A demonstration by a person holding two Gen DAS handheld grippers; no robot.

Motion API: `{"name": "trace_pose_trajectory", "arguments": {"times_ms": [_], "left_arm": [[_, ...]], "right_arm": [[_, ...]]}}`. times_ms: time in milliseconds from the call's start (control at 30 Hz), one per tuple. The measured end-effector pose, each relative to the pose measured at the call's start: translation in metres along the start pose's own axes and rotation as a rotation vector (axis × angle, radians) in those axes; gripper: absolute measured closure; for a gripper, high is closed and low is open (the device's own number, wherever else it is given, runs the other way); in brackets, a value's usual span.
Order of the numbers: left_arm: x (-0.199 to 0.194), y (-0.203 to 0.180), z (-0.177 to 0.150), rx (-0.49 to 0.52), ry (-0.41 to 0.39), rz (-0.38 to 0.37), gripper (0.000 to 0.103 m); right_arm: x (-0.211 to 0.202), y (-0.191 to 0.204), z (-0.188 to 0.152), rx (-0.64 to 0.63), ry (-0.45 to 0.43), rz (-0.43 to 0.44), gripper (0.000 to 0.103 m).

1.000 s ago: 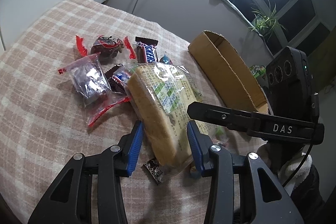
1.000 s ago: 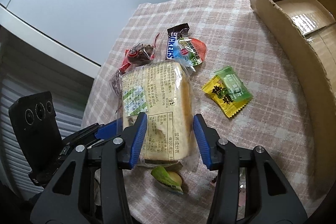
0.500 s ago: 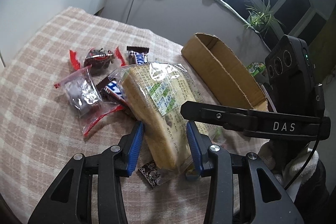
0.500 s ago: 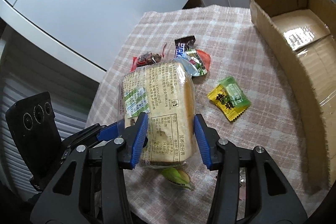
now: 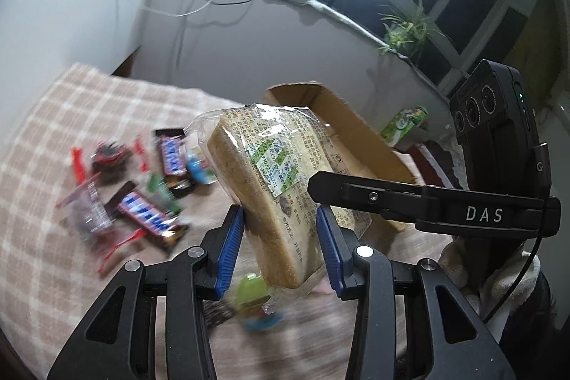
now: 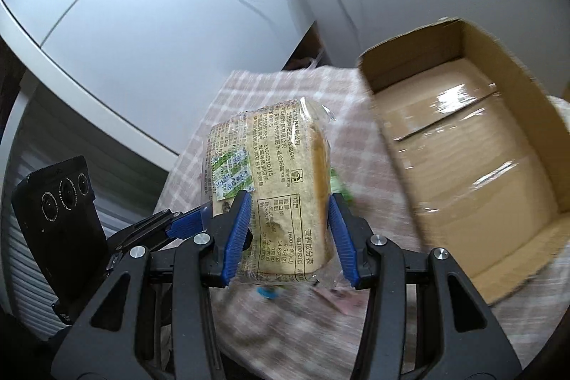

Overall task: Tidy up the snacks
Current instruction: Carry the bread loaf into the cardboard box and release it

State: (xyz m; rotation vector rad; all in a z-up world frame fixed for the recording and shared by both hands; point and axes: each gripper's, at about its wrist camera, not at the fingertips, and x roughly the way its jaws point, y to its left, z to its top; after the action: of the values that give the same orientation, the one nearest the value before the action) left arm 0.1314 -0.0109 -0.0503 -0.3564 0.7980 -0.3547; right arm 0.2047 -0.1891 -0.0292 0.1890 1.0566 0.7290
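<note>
Here both grippers pinch one wrapped bread loaf (image 5: pixel 270 187), clear of the plaid-covered desk (image 5: pixel 46 138). The left gripper (image 5: pixel 281 248) clamps its fingers (image 5: pixel 231 244) across the loaf's near end; the right gripper (image 6: pixel 290 237) does the same from the other side. The loaf's long axis runs away from the fingers toward twelve o'clock. The open cardboard box (image 6: pixel 463 145) lies at about two o'clock in the right view, nearer that hand. The chocolate bars (image 5: pixel 149 219) rest at nine o'clock in the left view.

We saw the cardboard box (image 6: pixel 473 166) open-topped and bare inside; the loose snack pile (image 5: pixel 142 198) crowded the checked cloth (image 5: pixel 42 237) leftward.
</note>
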Motion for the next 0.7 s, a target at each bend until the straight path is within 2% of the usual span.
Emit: {"name": "trace_pose_trajectory", "arguments": {"times_ms": [333, 700], "left_arm": [[0.031, -0.05, 0.018, 0.065, 0.009, -0.064, 0.063], [0.076, -0.093, 0.027, 0.101, 0.057, -0.103, 0.063]], "right_arm": [[-0.049, -0.048, 0.006, 0.054, -0.063, -0.056, 0.055], [-0.064, -0.103, 0.01, 0.114, -0.081, -0.1, 0.055]]}}
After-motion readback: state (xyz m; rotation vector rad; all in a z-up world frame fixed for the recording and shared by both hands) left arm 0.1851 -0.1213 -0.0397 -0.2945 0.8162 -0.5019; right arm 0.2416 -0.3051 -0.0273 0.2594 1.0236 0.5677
